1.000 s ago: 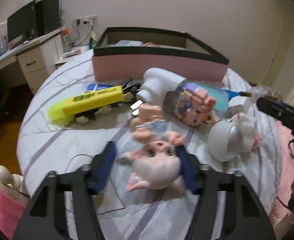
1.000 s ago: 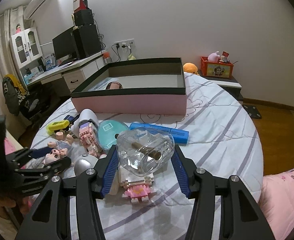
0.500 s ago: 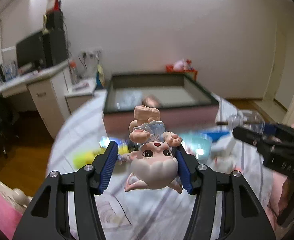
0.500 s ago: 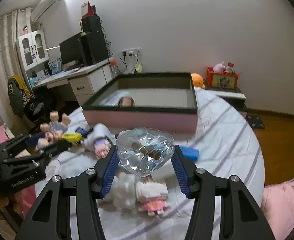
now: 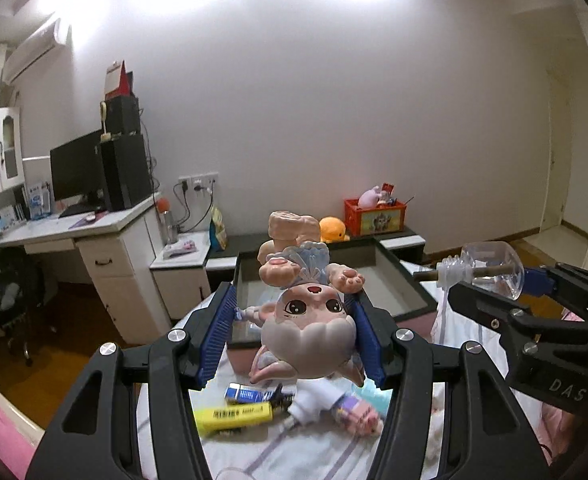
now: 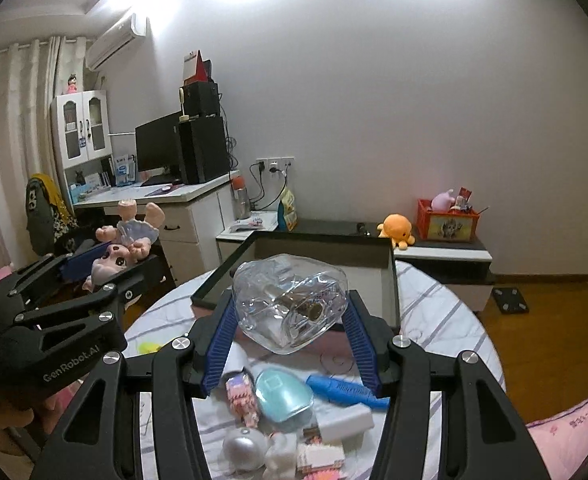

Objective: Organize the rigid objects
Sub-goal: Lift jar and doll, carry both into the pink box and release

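The left gripper (image 5: pixel 294 340) was clamped on a pink doll (image 5: pixel 308 320), which hung upside down between the blue pads with its feet up, held in the air above the round bed (image 5: pixel 253 448). The right gripper (image 6: pixel 289 340) had its jaws closed on a clear plastic bottle (image 6: pixel 289 304) lying on its side between the pads, also clear of the bed. Just beyond both stood the pink-sided box (image 6: pixel 390 280) with a dark rim, open at the top. On the striped sheet below lay a yellow highlighter (image 5: pixel 233 416), a blue comb (image 6: pixel 346 392), a light blue oval case (image 6: pixel 283 400), a silver ball (image 6: pixel 243 446) and a white block (image 6: pixel 346 422).
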Motion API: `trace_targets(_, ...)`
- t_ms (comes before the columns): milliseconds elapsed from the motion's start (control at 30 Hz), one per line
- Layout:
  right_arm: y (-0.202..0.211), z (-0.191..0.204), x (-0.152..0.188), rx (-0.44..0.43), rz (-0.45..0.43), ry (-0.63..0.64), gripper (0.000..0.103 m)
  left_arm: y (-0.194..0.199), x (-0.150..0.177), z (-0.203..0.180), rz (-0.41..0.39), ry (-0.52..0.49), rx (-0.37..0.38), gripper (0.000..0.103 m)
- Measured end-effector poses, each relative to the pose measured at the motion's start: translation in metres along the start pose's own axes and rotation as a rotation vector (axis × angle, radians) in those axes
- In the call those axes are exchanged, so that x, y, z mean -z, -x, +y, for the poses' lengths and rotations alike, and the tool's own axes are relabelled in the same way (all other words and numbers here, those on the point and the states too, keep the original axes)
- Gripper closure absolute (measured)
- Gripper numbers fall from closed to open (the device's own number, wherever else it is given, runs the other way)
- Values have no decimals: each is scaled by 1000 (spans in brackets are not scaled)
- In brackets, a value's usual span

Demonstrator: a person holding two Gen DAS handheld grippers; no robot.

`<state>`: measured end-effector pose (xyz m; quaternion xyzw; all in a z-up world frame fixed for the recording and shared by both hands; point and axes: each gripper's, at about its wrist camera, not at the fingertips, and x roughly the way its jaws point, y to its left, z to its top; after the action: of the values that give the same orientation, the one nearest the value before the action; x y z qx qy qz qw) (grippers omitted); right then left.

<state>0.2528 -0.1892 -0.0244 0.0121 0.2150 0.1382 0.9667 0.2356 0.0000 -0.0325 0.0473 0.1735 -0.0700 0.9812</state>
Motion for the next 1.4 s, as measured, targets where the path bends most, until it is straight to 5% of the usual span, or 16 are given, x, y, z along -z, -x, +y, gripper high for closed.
trace_targets(433, -54, -26, -19, 22, 50, 6, 49, -97, -24, -7, 103, -19, 81, 46)
trace_targets(767, -182, -65, -11, 28, 309, -18, 49, -233, -12, -18, 355, -18, 139, 46)
trace_targets(967, -214, -81, 6, 54, 427, -25, 48, -280, 8, -31, 470, -42, 149, 46)
trace_targets(1133, -214, -84, 7, 60, 445, -2, 48, -286, 13, -32, 487, -53, 138, 45)
trace_targets(1267, -214, -85, 2, 58, 420, -24, 38, -263, 5, -22, 430, -41, 92, 28)
trace_targets(1333, -205, -83, -1, 64, 395, -36, 20, -248, 0, -14, 399, -25, 79, 23)
trace_targets(1400, -193, -77, -6, 94, 360, -15, 20, -226, -6, -5, 354, -5, 66, 11)
